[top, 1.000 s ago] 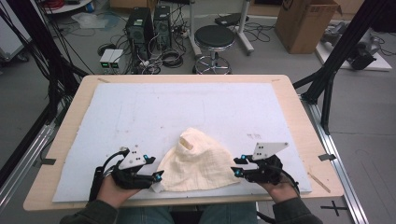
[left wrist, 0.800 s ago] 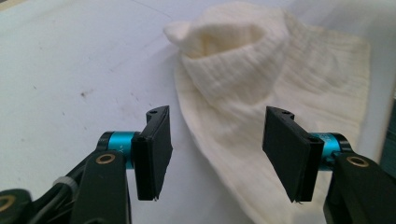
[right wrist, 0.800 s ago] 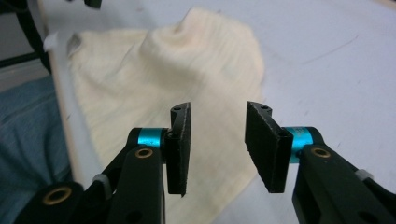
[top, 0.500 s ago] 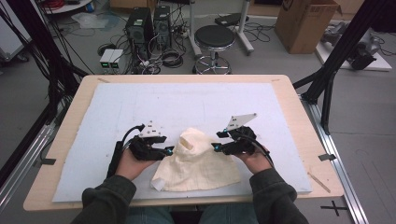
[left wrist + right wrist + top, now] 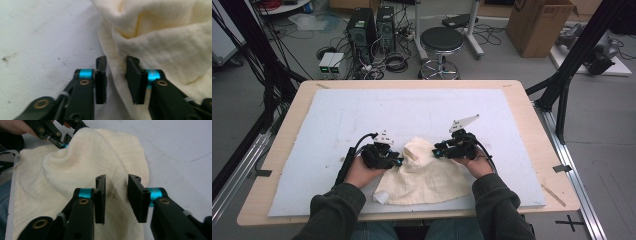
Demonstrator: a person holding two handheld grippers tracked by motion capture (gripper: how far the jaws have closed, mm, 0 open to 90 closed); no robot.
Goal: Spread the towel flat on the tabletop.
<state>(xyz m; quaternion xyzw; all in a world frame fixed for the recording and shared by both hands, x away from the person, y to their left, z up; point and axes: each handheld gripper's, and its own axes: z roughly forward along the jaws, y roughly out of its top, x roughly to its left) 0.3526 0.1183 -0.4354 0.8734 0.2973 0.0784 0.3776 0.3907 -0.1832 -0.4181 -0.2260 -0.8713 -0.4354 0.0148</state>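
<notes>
Cloth (image 5: 424,172), one cream piece bearing no readable label, is lying bunched on the bench (image 5: 312,130) between two tools. Left hand-held gripper (image 5: 116,80) has been closing, its jaws straddling the cloth's edge fold with a gap remaining. Right hand-held gripper (image 5: 116,198) has been closing likewise, jaws parted over the cloth's opposite edge.

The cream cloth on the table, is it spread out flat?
No, in the high view the cream cloth is bunched, with a raised hump at its far end between the left gripper and the right gripper.
</notes>
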